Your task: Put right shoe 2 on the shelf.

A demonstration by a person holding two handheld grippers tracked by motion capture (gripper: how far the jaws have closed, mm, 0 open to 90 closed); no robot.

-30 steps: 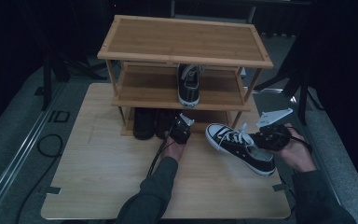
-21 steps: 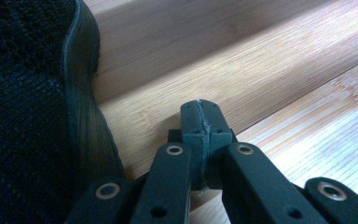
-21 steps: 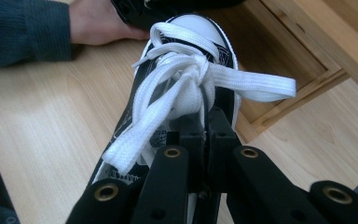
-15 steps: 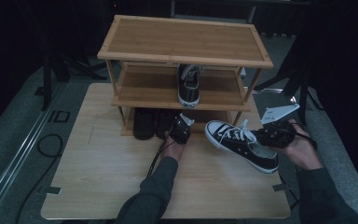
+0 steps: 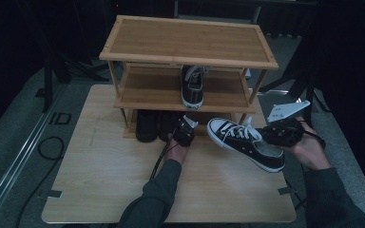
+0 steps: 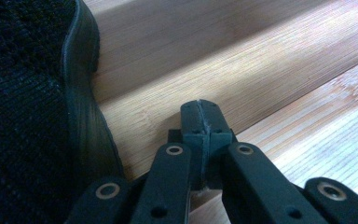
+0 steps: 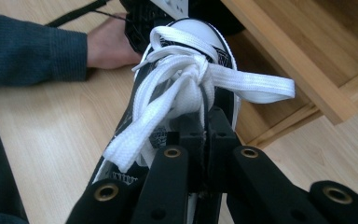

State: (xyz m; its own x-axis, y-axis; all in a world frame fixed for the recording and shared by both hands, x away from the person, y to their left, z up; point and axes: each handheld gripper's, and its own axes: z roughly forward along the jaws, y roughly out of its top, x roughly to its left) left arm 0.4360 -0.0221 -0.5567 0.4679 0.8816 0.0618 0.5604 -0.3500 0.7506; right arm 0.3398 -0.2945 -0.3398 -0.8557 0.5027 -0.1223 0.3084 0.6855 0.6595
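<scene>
- Two grippers are at work at the wooden table (image 5: pixel 100 180), and the high view sets them well apart: the left gripper (image 5: pixel 186 129) low at the foot of the shoe rack (image 5: pixel 190 45), the right gripper (image 5: pixel 276 134) off to the rack's right front corner.
- The high view shows the black-and-white sneaker (image 5: pixel 244 142) lifted off the table and tilted, toe toward the rack, heel end at the right gripper.
- The right gripper view (image 7: pixel 204 122) adds the hold itself: its jaws are pressed together on the sneaker's (image 7: pixel 177 93) upper just behind the knotted white laces (image 7: pixel 186 84).
- That same view catches the person's other hand (image 7: pixel 112 44) resting on the table beyond the toe.
- The left gripper view (image 6: pixel 200 114) shows its jaws closed on each other with nothing between them, tips over the rack's bottom board.
- A dark shoe (image 6: pixel 32 107) rises just beside those jaws in that view; the high view places dark shoes (image 5: pixel 147 126) on the bottom tier.
- One more sneaker (image 5: pixel 192 85) stands on the middle shelf in the high view.
</scene>
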